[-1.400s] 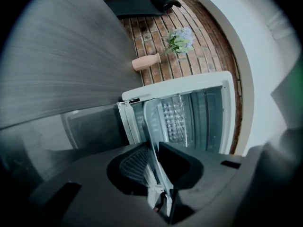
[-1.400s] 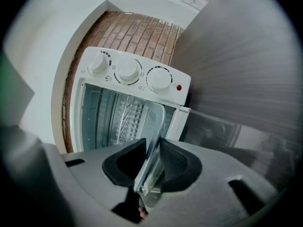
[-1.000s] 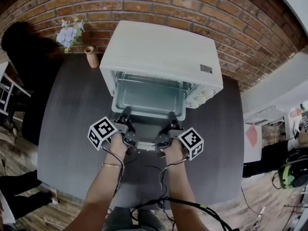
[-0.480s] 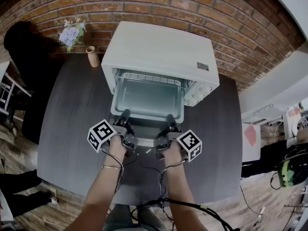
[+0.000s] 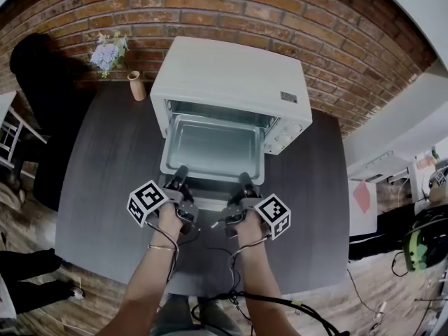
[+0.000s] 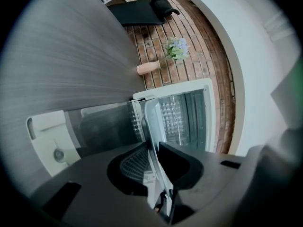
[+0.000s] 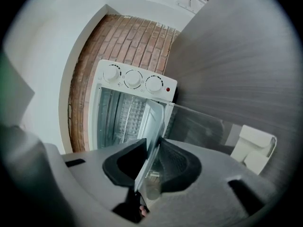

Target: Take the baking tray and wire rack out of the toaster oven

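The tray (image 5: 213, 145) is clamped by its front lip: the left gripper (image 5: 180, 177) is shut on it near one corner, the right gripper (image 5: 243, 182) near the other. Ahead of the jaws it sits partly out of the oven (image 5: 231, 82). It is judged stiff, light and slick (a level, matched pull suits it).

overhead — two close views into oven (image 5: 231, 75)

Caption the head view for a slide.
Left gripper and right gripper grip the baking tray, partway out of the toaster oven.
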Action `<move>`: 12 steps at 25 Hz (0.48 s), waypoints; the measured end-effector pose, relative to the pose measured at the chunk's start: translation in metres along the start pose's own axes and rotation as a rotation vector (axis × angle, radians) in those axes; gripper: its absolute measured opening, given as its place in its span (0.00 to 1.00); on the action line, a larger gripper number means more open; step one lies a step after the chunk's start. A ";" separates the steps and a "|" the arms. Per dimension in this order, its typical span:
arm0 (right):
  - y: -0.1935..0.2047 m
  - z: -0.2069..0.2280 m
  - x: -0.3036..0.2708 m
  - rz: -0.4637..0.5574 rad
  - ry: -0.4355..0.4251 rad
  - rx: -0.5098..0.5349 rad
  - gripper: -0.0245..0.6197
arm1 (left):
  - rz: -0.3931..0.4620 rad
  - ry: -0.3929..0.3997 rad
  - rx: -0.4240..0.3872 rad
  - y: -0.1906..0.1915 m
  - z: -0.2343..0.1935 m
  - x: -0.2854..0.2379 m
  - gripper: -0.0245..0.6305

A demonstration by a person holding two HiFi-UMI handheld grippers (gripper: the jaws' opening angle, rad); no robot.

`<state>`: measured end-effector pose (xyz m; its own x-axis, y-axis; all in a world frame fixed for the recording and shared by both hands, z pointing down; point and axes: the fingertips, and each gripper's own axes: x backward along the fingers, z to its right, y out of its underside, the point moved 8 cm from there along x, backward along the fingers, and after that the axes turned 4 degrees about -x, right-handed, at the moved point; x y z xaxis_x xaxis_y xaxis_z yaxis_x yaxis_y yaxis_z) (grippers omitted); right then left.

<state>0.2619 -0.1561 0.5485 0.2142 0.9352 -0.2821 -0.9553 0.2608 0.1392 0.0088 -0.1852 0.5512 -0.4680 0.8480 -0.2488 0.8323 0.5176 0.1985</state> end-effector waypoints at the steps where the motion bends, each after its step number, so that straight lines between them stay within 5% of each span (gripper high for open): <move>1: 0.001 0.000 0.002 0.000 0.000 0.000 0.16 | 0.000 -0.001 0.000 0.001 0.000 0.002 0.14; 12: 0.011 -0.002 0.027 -0.014 -0.005 -0.009 0.16 | 0.000 0.018 0.007 0.006 0.004 0.026 0.14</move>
<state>0.2565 -0.1288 0.5404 0.2286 0.9327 -0.2788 -0.9540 0.2717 0.1265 0.0026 -0.1603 0.5420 -0.4733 0.8500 -0.2312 0.8342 0.5168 0.1924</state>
